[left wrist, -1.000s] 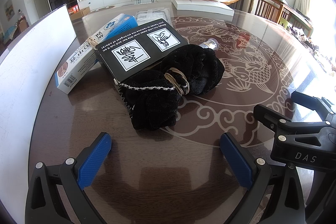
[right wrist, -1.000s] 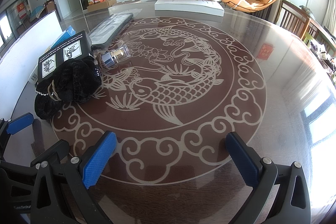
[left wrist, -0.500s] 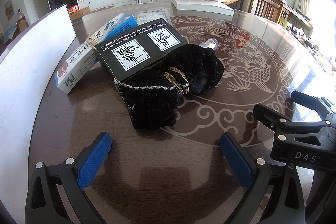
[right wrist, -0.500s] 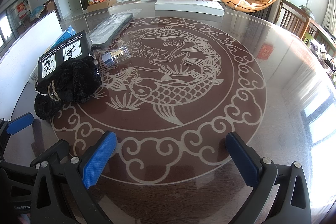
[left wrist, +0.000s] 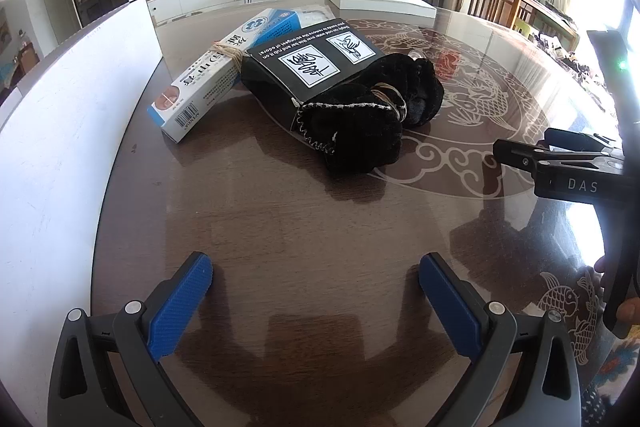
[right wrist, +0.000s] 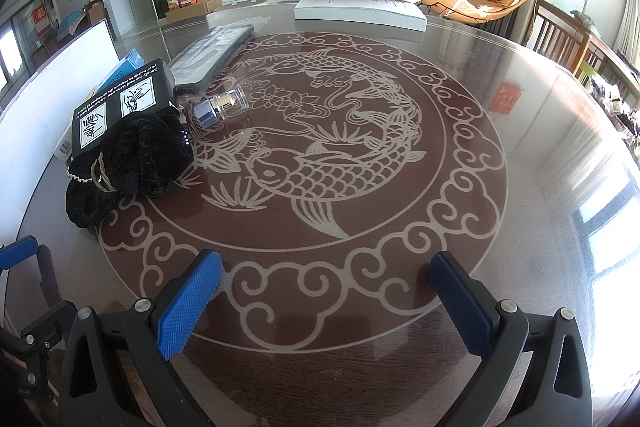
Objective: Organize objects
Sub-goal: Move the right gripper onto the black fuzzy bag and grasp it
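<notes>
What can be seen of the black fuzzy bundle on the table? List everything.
The black fuzzy bundle is soft, plush-looking fabric, bunched into two lumps and cinched at the middle by a thin tan cord. A line of small pale stitches or beads runs along one edge. It lies on the glossy table, at the rim of the koi pattern. The black box leans over its far side, touching it; a small glass bottle lies just behind. Neither gripper touches it.
</notes>
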